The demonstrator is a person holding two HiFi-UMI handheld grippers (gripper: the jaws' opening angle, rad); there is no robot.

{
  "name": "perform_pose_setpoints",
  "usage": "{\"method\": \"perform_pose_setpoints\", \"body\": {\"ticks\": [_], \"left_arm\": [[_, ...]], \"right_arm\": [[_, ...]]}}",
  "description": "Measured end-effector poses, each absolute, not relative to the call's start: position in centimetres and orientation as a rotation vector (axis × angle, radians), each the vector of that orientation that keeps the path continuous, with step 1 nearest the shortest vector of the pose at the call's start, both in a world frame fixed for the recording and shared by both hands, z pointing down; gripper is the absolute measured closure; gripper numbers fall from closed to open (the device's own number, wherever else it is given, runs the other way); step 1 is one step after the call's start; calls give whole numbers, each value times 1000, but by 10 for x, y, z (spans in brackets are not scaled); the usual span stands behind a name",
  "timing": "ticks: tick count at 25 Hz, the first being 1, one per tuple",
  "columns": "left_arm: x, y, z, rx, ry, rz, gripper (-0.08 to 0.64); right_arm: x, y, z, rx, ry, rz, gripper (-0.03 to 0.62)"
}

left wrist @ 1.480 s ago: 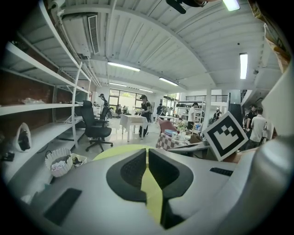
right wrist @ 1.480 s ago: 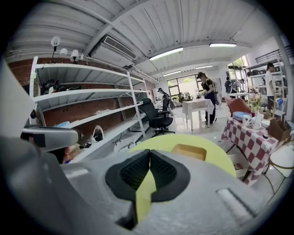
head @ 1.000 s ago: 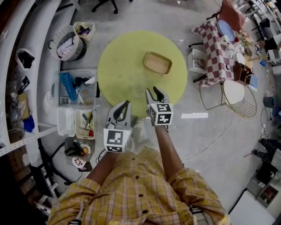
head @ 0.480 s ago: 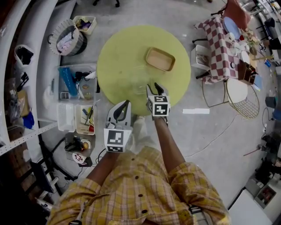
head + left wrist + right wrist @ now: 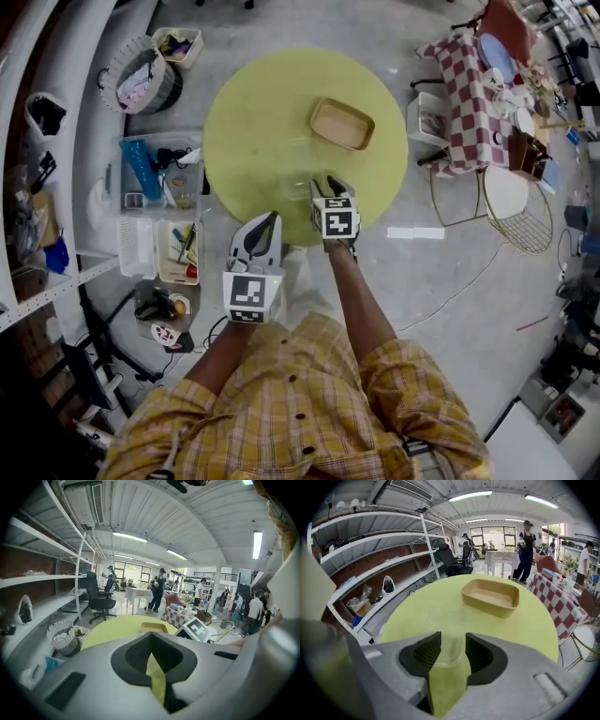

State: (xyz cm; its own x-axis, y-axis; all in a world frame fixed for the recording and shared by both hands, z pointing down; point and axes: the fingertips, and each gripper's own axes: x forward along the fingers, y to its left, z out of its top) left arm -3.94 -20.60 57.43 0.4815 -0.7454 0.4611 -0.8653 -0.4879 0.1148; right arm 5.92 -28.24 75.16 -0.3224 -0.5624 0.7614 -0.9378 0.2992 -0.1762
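Note:
A round yellow table (image 5: 262,112) carries a tan tray (image 5: 342,123) toward its far right. My right gripper (image 5: 325,184) reaches over the table's near edge. In the right gripper view it (image 5: 453,649) stands open with a clear plastic cup (image 5: 450,651) between its jaws, and the tray (image 5: 491,597) lies beyond. I cannot tell if the jaws touch the cup. My left gripper (image 5: 272,218) hangs shut and empty just off the table's near edge. In the left gripper view it (image 5: 151,634) faces the table (image 5: 117,625), tray (image 5: 153,627) and the right gripper's marker cube (image 5: 196,630).
Left of the table are a woven basket (image 5: 141,84) and bins of tools (image 5: 164,178) on the floor beside white shelving. A checkered table (image 5: 469,84) and a wire stool (image 5: 511,211) stand to the right. An office chair (image 5: 98,604) and people stand farther off.
My right gripper has opened, moved forward over the table edge and dropped around the clear cup. The left gripper stays shut and has hardly moved.

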Motion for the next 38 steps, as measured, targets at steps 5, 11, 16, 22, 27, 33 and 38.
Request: {"method": "perform_pose_setpoints", "body": {"ticks": [5, 11, 16, 22, 27, 33, 38], "left_arm": [[-35, -206, 577, 2401, -1342, 496, 557], [-29, -206, 582, 2394, -1335, 500, 557], [-31, -207, 591, 2386, -1340, 514, 557], [-35, -207, 598, 2380, -1345, 527, 557], [-36, -203, 604, 2367, -1352, 541, 557], [-30, -205, 608, 2375, -1353, 561, 557], [-35, -202, 611, 2369, -1363, 570, 557]], "right_arm": [[58, -288, 766, 1325, -1965, 846, 437], [62, -292, 779, 1322, -1944, 863, 439], [60, -291, 786, 1304, -1953, 856, 439], [57, -292, 795, 1301, -1949, 860, 440], [65, -293, 797, 1316, -1921, 822, 518], [65, -294, 796, 1235, -1891, 679, 518], [62, -295, 796, 1188, -1894, 608, 528]]}}
